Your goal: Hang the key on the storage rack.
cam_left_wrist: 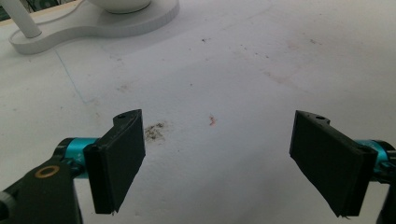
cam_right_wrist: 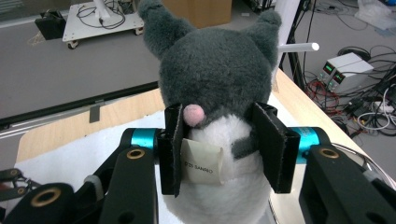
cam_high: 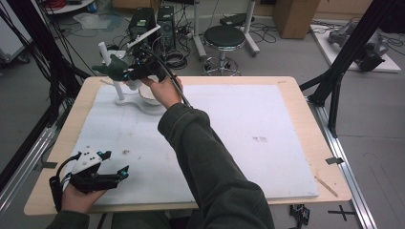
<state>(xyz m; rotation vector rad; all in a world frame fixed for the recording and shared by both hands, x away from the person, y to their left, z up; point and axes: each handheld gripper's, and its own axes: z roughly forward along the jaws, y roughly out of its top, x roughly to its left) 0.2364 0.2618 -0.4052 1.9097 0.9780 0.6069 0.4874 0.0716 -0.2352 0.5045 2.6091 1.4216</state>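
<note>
A grey plush toy with pointed ears, a white belly and a paper tag is clamped at its middle by my right gripper. In the high view the plush toy hangs above the table's far left corner, with the right gripper shut on it. Just below stands a white base with an upright post and a white bowl. My left gripper rests near the front left edge. Its jaws stand wide open over the bare mat, the left gripper holding nothing. The base lies farther off.
A white mat covers most of the wooden table. Beyond the far edge are a black stool, computer towers and cables on the floor. Black frame struts rise at the right.
</note>
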